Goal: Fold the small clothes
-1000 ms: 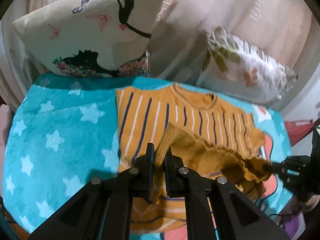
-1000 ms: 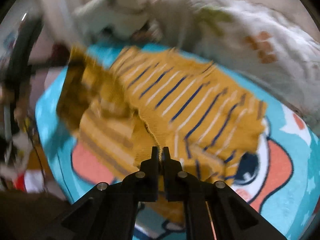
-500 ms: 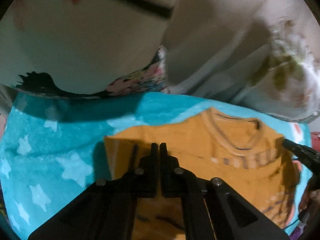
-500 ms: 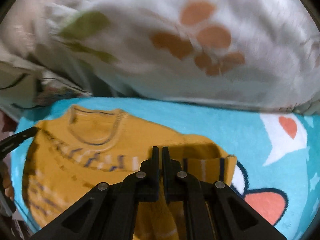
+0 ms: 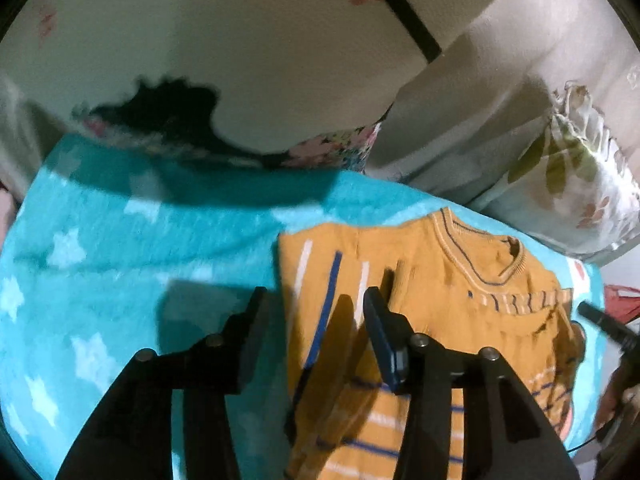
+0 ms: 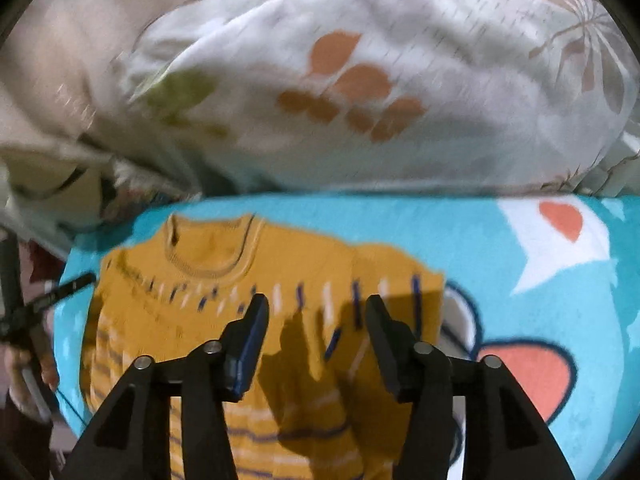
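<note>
A mustard sweater [image 5: 440, 300] with blue and white stripes lies folded on the teal blanket [image 5: 120, 260], collar toward the pillows. My left gripper [image 5: 316, 300] hovers over the sweater's left edge. Its jaws are opening, and the cloth lies below them, not pinched. In the right wrist view the sweater [image 6: 192, 320] fills the lower left. My right gripper [image 6: 317, 304] hangs above its right half. Its jaws are also opening, with nothing pressed between them. The right gripper's tip [image 5: 600, 320] shows at the left view's far right edge.
A cream pillow with a black figure print [image 5: 240, 60] and a white floral pillow [image 6: 360, 80] stand right behind the blanket [image 6: 520, 272]. The hand [image 6: 28, 364] holding the left gripper shows at the right view's left edge.
Both grippers carried the sweater's lower edge up toward the collar and let it go. Their jaws went from shut on the cloth to apart.
</note>
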